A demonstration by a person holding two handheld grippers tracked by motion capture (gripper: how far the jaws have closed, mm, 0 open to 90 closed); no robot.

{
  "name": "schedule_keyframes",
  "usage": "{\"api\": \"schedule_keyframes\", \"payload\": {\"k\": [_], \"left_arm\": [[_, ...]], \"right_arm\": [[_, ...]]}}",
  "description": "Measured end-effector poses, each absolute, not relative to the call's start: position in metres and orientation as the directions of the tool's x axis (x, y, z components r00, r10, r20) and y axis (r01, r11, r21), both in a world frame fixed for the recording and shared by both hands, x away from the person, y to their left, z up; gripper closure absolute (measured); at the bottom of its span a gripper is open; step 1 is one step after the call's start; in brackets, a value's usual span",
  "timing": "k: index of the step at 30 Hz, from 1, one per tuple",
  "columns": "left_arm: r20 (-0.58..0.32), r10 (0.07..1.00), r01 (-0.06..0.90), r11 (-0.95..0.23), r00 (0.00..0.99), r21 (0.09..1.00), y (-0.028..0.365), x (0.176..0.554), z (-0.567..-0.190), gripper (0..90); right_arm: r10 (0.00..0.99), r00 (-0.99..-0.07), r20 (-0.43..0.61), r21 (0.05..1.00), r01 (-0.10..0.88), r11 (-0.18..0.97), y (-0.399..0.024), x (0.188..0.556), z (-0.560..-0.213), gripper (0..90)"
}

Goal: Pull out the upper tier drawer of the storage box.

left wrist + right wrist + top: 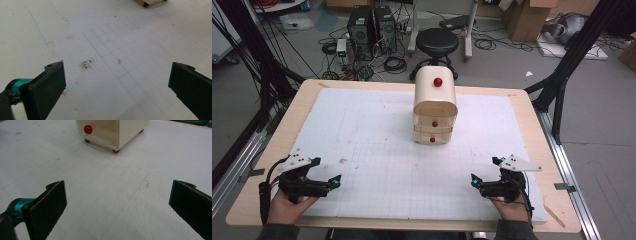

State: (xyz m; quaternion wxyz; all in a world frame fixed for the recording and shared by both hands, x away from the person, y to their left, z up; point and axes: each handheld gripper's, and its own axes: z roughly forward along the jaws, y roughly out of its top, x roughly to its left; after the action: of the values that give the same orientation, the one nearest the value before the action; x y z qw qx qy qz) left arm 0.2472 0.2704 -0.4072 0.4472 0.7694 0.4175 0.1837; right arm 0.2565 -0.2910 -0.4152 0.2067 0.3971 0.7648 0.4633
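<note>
While both grippers rest at the near edge, the work at hand looks to be the small wooden drawer cabinet (435, 106), which stands upright past the middle of the white foam board (362, 130) on the table (307, 95), toward the far side. Taking the cabinet as landmark: left gripper (326, 172) sits well apart, near-left of it; right gripper (486, 171) well apart, near-right.

Cabinet: prob. light, stiff, smooth pale wood w/ rounded top, so slippery on the sides; on little red feet (115, 151) it may skid or tip if tugged hard. It's too wide for a side pinch. Its two drawers (433, 128), lower front, are stacked and look closed from the high view.

Best hold: the red knobs. One sits on top (438, 81), one on each drawer front (434, 123), and the lowest shows in the right gripper view (88, 129). They're small, round, hard, so pinch square-on, pull straight, and maybe brace the body w/ the other gripper.

Left gripper jaws stand wide, nothing between; a dirt smudge (86, 64) lies on the board ahead. Right gripper jaws also stand wide, empty.
</note>
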Motion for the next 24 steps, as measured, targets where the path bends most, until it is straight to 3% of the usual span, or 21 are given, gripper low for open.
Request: {"api": "schedule_keyframes", "payload": {"k": [24], "left_arm": [[-0.101, 0.804, 0.484, -0.247, 0.586, 0.840, 0.272, 0.247, -0.409, 1.7]], "right_arm": [[0.796, -0.604, 0.028, 0.870, 0.407, 0.278, -0.266, 0.254, -0.402, 0.3]]}}
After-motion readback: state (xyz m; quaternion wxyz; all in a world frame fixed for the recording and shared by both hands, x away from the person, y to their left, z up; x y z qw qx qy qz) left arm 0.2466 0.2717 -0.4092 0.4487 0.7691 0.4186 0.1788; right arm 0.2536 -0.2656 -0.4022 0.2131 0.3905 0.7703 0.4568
